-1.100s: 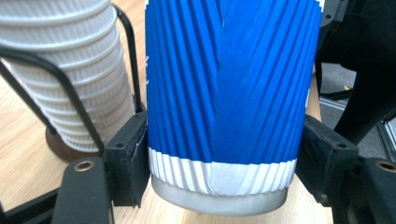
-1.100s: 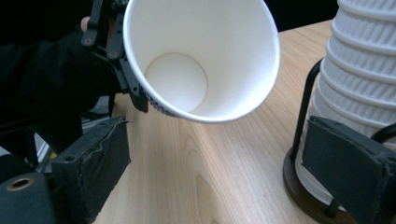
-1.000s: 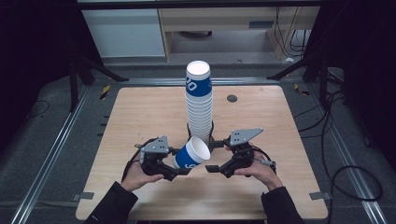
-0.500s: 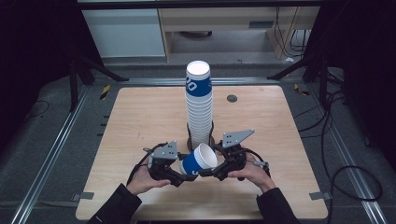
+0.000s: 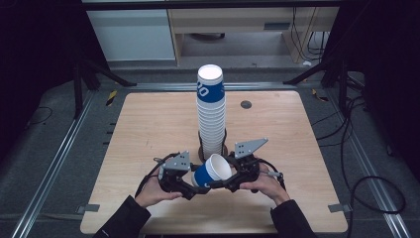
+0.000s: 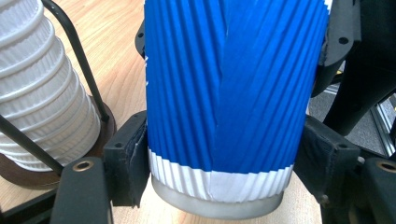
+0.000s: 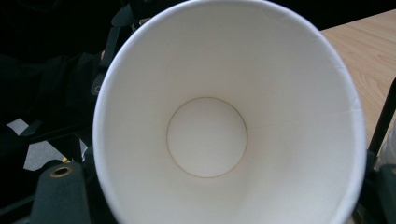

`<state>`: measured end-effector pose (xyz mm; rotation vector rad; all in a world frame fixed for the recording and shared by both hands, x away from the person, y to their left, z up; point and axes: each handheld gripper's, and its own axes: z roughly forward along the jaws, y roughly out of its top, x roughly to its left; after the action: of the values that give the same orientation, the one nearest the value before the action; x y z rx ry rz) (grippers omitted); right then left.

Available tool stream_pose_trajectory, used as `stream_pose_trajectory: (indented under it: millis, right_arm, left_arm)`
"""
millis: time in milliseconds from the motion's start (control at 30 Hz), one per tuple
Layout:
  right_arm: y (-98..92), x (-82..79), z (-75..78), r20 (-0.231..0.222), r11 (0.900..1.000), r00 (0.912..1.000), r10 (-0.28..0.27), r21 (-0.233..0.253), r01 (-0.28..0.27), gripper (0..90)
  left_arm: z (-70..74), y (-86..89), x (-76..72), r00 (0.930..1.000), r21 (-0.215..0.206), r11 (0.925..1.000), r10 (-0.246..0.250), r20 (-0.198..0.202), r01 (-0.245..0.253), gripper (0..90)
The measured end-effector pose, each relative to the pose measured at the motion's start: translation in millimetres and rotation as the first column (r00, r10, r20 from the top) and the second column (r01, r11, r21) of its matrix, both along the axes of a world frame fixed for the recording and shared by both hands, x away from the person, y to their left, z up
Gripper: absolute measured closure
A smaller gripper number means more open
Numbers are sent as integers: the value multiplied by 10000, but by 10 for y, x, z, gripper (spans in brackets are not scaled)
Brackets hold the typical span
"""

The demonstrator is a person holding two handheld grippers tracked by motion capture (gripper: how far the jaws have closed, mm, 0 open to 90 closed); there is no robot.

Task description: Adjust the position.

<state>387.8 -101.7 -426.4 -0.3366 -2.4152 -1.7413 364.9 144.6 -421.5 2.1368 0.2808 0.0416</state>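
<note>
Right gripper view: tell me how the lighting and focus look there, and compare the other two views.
Right gripper view: the cup interior is evenly lit, soft, no glare. Left gripper view: the ribs are sharp, the stack slightly soft. High view: the table is bright, the surroundings dark.

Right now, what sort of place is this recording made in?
Probably a lab or test workshop: a wooden table on metal rails, loose cables across the dark floor, and a stack of paper cups.

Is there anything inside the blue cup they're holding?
No. The right gripper view looks straight into the blue cup: a bare white wall and round white bottom, nothing in it. The cup itself covers whatever lies beneath it on the table.
</note>
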Motion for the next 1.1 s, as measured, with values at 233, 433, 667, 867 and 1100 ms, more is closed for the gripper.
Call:
stream_pose_trajectory:
  millis: [233, 433, 667, 867, 1100]
  right_arm:
    - [-42, -6, 37, 320, 9997, 9994, -109, -206, 116, 212]
    - [-134, 6, 86, 723, 9968, 9963, -454, -619, 499, 211]
    - [-55, -10, 19, 989, 9825, 9949, -208, -1824, 387, 210]
    - [88, -39, -50, 909, 9682, 9955, 259, -2500, -24, 210]
    - [185, -79, -65, 835, 9645, 9941, 695, -2600, -456, 209]
  left_arm:
    - [-14, 12, 18, 9998, 258, 9997, 43, -182, -38, 216]
    - [-28, 51, 59, 9991, 557, 9983, 170, -376, -149, 184]
    - [-90, 13, 67, 9982, 1403, 9900, -61, -599, 145, 186]
    - [-172, -95, 32, 9977, 2122, 9762, -337, -591, 455, 188]
    - [-190, -117, 22, 9963, 2277, 9714, -533, -678, 675, 276]
